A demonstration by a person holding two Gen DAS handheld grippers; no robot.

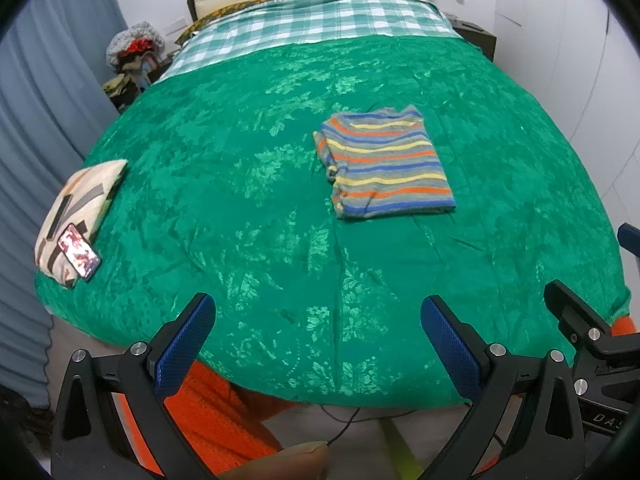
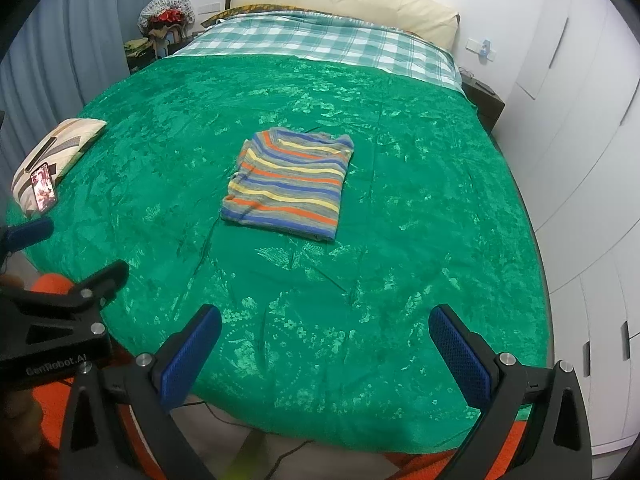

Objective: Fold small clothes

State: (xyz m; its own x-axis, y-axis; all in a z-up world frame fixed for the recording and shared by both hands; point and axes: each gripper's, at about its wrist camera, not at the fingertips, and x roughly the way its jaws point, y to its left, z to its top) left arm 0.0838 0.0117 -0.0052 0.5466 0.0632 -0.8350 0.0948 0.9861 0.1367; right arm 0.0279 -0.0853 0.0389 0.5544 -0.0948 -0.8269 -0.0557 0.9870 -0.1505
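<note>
Both hand-held grippers (image 1: 318,338) (image 2: 325,354) agape, folded shirt (image 1: 386,162) (image 2: 290,188) well beyond

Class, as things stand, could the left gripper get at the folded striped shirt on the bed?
Probably yes: the left gripper is open, holds nothing, and only bare green bedspread lies between it and the striped shirt.

The phone screen (image 1: 78,252) propped on the patterned cushion (image 1: 76,208) is being shown too small for its content to be read. The right gripper (image 1: 592,320) is being cut off by the left view's edge. A fingertip (image 1: 280,462) is being blurred and cropped at the bottom. The heap (image 2: 166,20) beside the bed is being left indistinct.
</note>
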